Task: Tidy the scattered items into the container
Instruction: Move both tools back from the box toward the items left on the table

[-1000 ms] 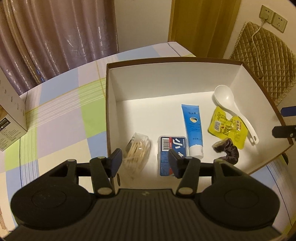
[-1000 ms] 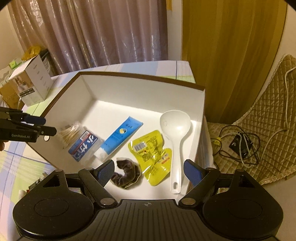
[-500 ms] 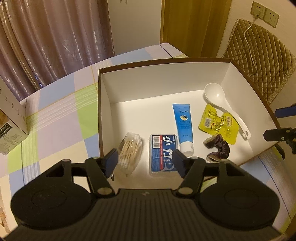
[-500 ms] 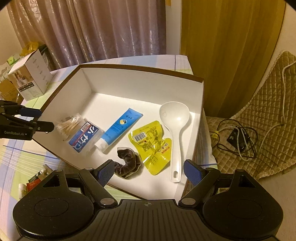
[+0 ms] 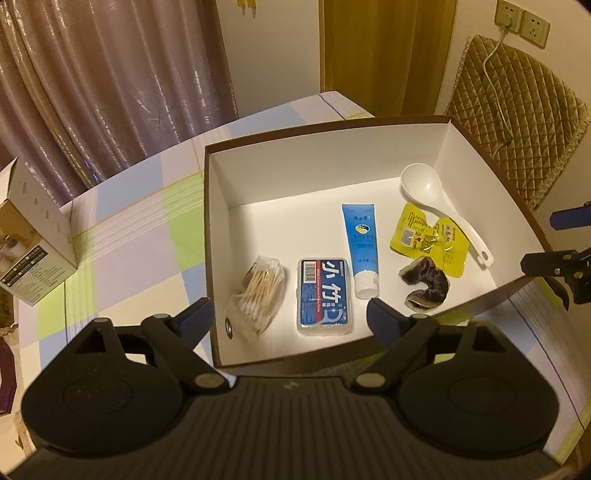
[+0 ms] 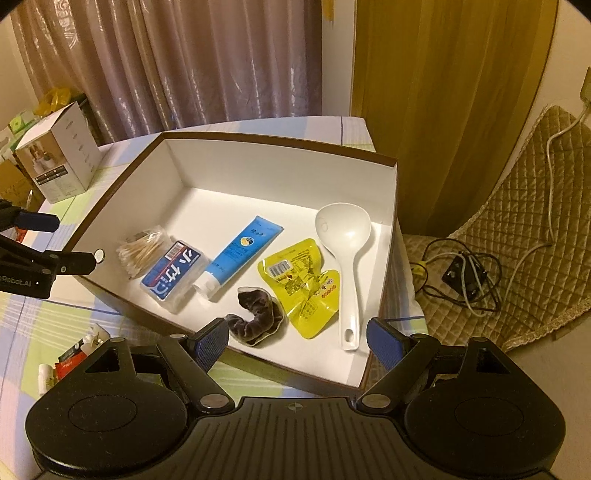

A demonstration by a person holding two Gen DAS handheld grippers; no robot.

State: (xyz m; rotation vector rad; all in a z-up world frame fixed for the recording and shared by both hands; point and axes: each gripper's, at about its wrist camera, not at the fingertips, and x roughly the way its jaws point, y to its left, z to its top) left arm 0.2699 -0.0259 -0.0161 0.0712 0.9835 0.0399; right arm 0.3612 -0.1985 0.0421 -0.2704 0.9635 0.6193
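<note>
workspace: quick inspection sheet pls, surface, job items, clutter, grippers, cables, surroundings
surface: table under a checked cloth.
job's things: box holds cotton swabs, blue case, tube, scrunchie, yellow pouch and white spoon.
clutter: carton beyond the box; small packets near the table edge.
grippers: left gripper has just been opening, nothing between its jaws; right gripper open, empty.
cables: tangled cord on a quilted cushion.
surroundings: curtains; wall sockets.
</note>
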